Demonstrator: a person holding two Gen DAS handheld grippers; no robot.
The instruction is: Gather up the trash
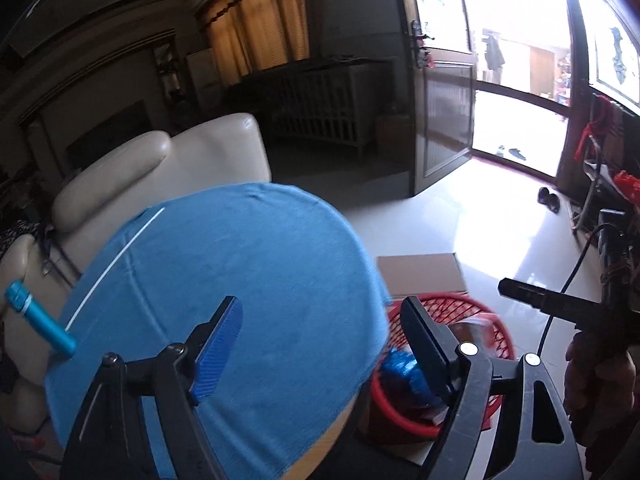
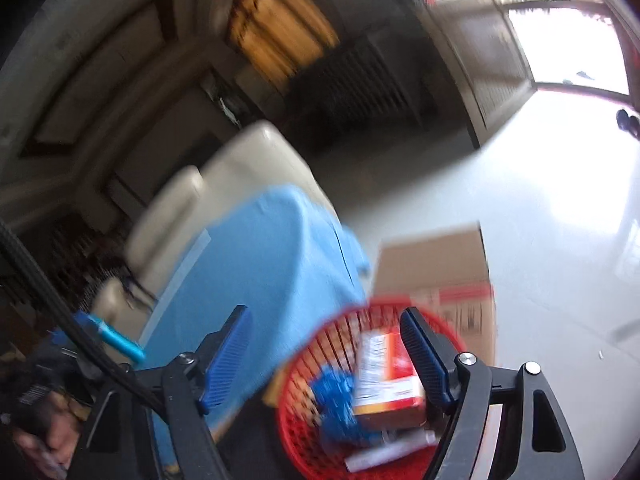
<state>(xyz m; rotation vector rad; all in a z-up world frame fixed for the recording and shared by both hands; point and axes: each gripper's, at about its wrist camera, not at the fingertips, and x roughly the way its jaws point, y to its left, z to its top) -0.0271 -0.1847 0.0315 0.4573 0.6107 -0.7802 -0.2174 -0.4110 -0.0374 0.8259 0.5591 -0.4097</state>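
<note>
A red mesh basket [image 1: 472, 308] stands on the floor beside a round table with a blue cloth [image 1: 248, 280]. In the right wrist view the basket [image 2: 304, 364] holds an orange-and-white carton [image 2: 384, 372], a crumpled blue wrapper [image 2: 336, 404] and a white tube [image 2: 384, 454]. My right gripper [image 2: 326, 314] is open just above the basket, with nothing between its pads. My left gripper [image 1: 322, 308] is open and empty over the table's right edge; past it the blue wrapper [image 1: 400, 372] shows in the basket. A blue cylinder [image 1: 40, 316] and a thin white stick [image 1: 116, 264] lie on the cloth's left side.
A flat cardboard box [image 1: 420, 276] lies on the pale floor behind the basket. A cream sofa [image 1: 160, 168] stands behind the table. An open door [image 1: 444, 120] and shoes [image 1: 548, 200] are farther off. A hand [image 1: 600, 380] holds the right gripper at the right edge.
</note>
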